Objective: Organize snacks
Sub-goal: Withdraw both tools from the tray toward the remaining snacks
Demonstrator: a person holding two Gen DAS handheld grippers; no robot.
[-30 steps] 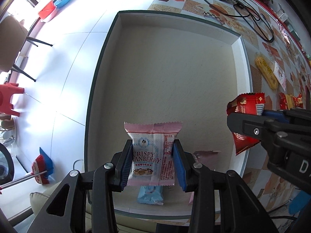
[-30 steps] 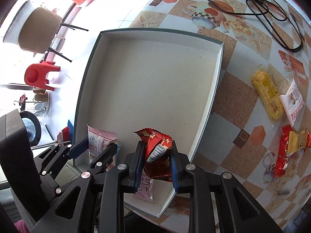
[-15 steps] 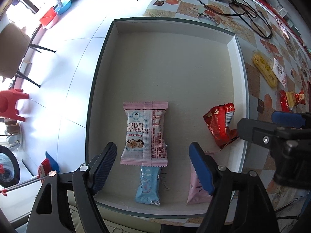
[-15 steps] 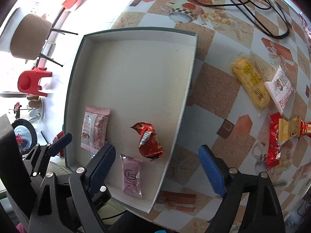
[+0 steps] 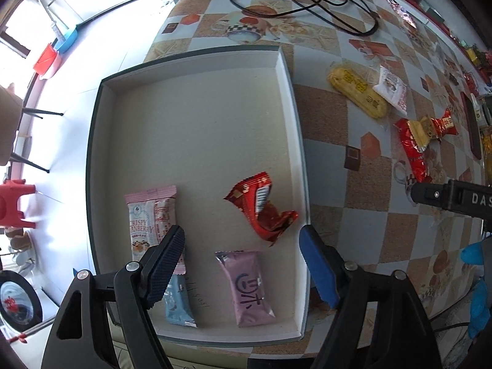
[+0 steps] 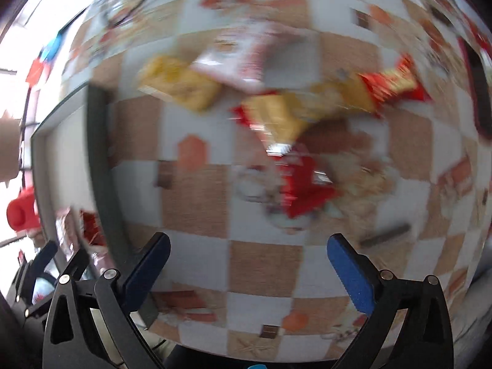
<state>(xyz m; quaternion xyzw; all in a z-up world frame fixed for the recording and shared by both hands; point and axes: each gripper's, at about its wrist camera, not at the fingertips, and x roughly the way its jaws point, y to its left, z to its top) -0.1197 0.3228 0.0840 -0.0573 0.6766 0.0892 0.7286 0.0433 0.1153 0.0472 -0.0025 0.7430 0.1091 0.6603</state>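
Observation:
A shallow grey tray (image 5: 295, 123) holds a pink-and-white cranberry packet (image 5: 150, 215), a crumpled red packet (image 5: 261, 209), a pink packet (image 5: 246, 286) and a small blue packet (image 5: 178, 301). My left gripper (image 5: 241, 233) hangs open above the tray's near end, holding nothing. My right gripper (image 6: 249, 241) is over the checkered table to the right of the tray, its jaws opening with nothing between them. Its view is blurred. Ahead of it lie a yellow packet (image 6: 181, 86), a white packet (image 6: 243, 58) and red and gold packets (image 6: 307, 113).
A black cable and adapter (image 5: 307, 0) lie on the table beyond the tray. The tray's left side sits near the table edge, with the floor, a chair and a red stool (image 5: 12, 206) beyond. A blue-gloved hand (image 5: 476, 301) shows at the right.
Both grippers opened and let their packets drop into the tray. The left one shifted right over the tray. The right one swung right, out over the loose snacks on the table.

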